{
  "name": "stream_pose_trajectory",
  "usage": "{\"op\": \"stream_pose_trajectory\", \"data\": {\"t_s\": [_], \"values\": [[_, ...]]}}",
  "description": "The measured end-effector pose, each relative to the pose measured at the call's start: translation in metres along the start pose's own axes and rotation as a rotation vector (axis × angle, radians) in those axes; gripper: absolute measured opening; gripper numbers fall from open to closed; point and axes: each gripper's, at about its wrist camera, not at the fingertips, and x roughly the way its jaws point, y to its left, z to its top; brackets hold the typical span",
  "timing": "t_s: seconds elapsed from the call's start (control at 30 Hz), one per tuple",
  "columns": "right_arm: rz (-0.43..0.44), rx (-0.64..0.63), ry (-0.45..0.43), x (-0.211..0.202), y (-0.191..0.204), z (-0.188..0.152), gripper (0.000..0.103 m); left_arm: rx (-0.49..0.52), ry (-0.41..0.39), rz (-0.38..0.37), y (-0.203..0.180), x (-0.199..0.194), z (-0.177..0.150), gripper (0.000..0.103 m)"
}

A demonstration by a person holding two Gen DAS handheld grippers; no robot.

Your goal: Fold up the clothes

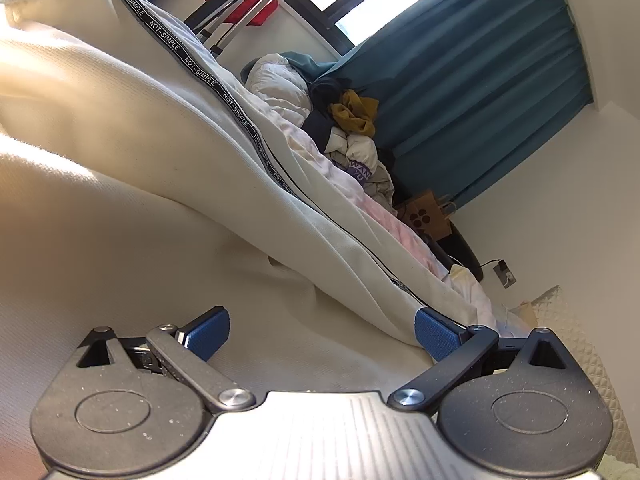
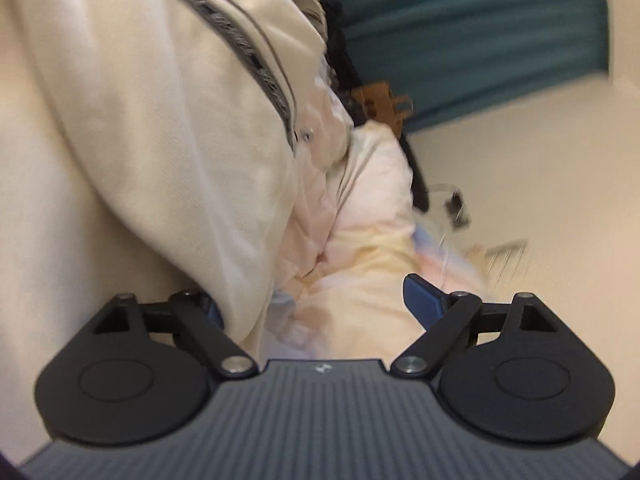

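The right wrist view is smeared by motion blur, so the wall fittings and the bedding past the fingers are hard to make out, and the left blue pad of the right gripper (image 2: pixel 320 308) is mostly hidden behind a fold of the cream garment (image 2: pixel 152 128). In the left wrist view the same cream garment (image 1: pixel 132 168) fills the left half and runs off the frame edge; its full shape cannot be told. It is a soft, fine-ribbed knit with a black tape (image 1: pixel 224 100) printed "NOT-SIMPLE" along one seam. The left gripper (image 1: pixel 320 332) has its ribbed blue pads spread wide, the cloth lying between and under them — nothing is pinched. The right gripper's jaws also stand wide apart, the garment draping over its left side, pale pink bedding (image 2: pixel 360 240) between the fingers. Farther off lie a pile of clothes (image 1: pixel 344 120) and teal pleated curtains (image 1: pixel 480 80).
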Motion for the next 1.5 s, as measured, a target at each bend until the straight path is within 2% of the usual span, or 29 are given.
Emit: {"op": "stream_pose_trajectory", "data": {"t_s": [0.03,0.07,0.13,0.2,0.3,0.37,0.5,0.63,0.7,0.73,0.77,0.87,0.93,1.0,1.03,1.1,1.13,1.2,1.33,1.5], "values": [[-0.023,-0.112,-0.037,-0.002,0.008,0.001,0.087,0.002,0.001,0.000,-0.001,0.000,0.000,0.100],[-0.011,-0.155,-0.057,-0.003,0.008,0.003,0.087,0.005,0.001,0.001,-0.001,0.000,-0.001,0.100],[0.137,-0.082,-0.088,-0.009,-0.010,0.012,0.087,0.012,0.004,0.004,-0.002,0.000,-0.002,0.100],[0.303,0.061,-0.118,-0.016,-0.034,0.018,0.088,0.014,0.008,0.011,-0.003,0.002,-0.002,0.100],[0.433,0.178,-0.156,-0.028,-0.051,0.023,0.088,0.015,0.012,0.015,-0.003,0.002,-0.003,0.100],[0.460,0.257,-0.190,-0.040,-0.057,0.024,0.088,0.015,0.011,0.013,-0.004,0.001,-0.003,0.100],[0.540,0.581,-0.185,-0.050,-0.074,0.012,0.088,0.012,0.011,0.009,-0.006,-0.001,-0.002,0.100],[0.677,1.094,0.001,-0.037,-0.088,-0.019,0.088,0.013,0.014,0.012,-0.006,-0.001,-0.002,0.100],[0.847,1.411,0.108,-0.026,-0.078,-0.046,0.088,0.014,0.015,0.012,-0.006,-0.001,-0.003,0.100],[0.910,1.514,0.142,-0.019,-0.070,-0.056,0.088,0.014,0.015,0.012,-0.006,-0.001,-0.003,0.100],[0.930,1.593,0.166,-0.012,-0.064,-0.061,0.088,0.014,0.016,0.012,-0.006,-0.002,-0.003,0.100],[0.878,1.706,0.177,0.007,-0.058,-0.062,0.088,0.015,0.016,0.010,-0.007,-0.003,-0.001,0.100],[0.815,1.739,0.159,0.018,-0.058,-0.055,0.085,0.016,0.015,0.012,-0.007,-0.004,-0.001,0.100],[0.728,1.768,0.165,0.024,-0.061,-0.047,0.066,0.016,0.017,0.016,-0.006,-0.004,-0.001,0.100],[0.685,1.782,0.168,0.028,-0.063,-0.043,0.060,0.017,0.018,0.018,-0.005,-0.003,-0.001,0.100],[0.591,1.798,0.199,0.036,-0.068,-0.034,0.020,0.020,0.019,0.019,-0.005,-0.002,0.000,0.100],[0.560,1.796,0.223,0.044,-0.074,-0.028,0.014,0.022,0.020,0.018,-0.005,-0.002,0.000,0.100],[0.534,1.786,0.214,0.052,-0.087,-0.014,0.009,0.029,0.022,0.011,-0.007,-0.003,0.001,0.100],[0.517,1.694,0.127,0.054,-0.135,0.032,0.007,0.045,0.024,-0.023,-0.011,-0.003,0.001,0.101],[0.508,1.721,-0.077,0.041,-0.184,0.053,0.007,0.051,0.036,-0.035,-0.017,-0.003,-0.002,0.101]]}}
